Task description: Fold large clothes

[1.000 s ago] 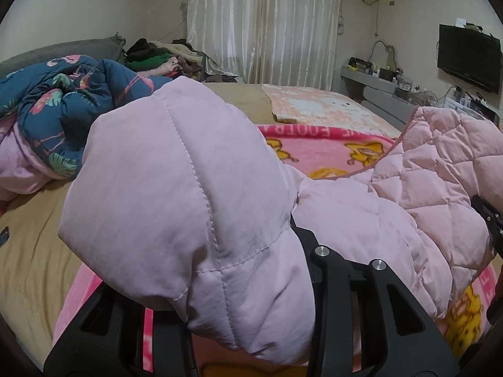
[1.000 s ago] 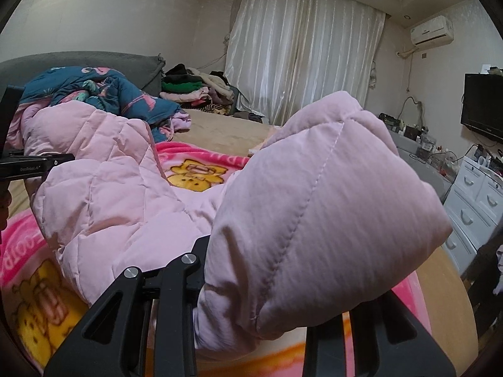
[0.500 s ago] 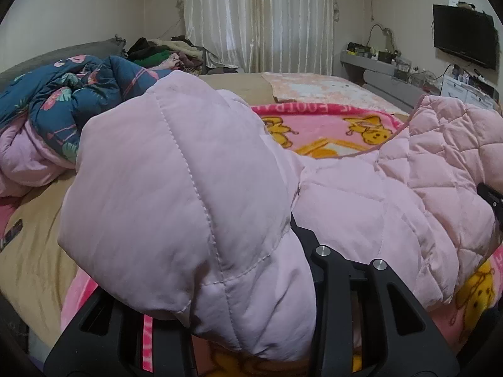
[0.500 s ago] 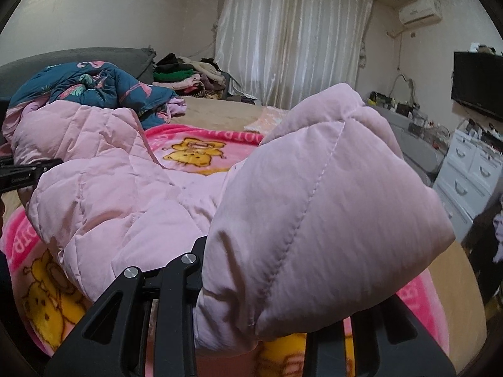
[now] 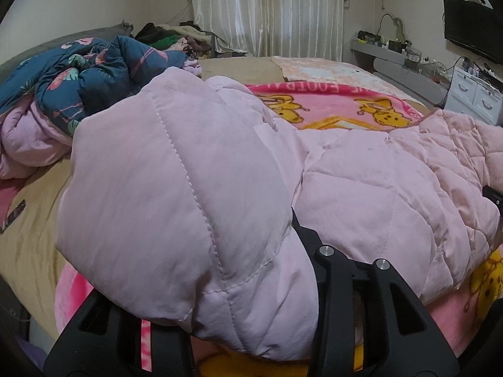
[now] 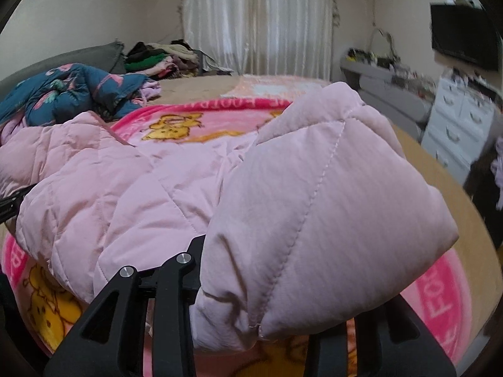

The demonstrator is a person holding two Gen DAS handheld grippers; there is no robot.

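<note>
While the pink quilted jacket (image 5: 361, 188) lies bunched across the pink cartoon blanket (image 5: 339, 110) on the bed, each end of it bulges up out of a claw. Left claw (image 5: 248, 314) pinches one padded corner; its jaws have just been opening, fabric between them. Right claw (image 6: 251, 308) pinches the other corner, jaws likewise just easing apart. Beyond the jacket's left end sits a blue floral duvet (image 5: 78, 78). Slippery, puffy filling could slide out of a loosening grip, so one corner may drop unevenly and spoil the fold line
</note>
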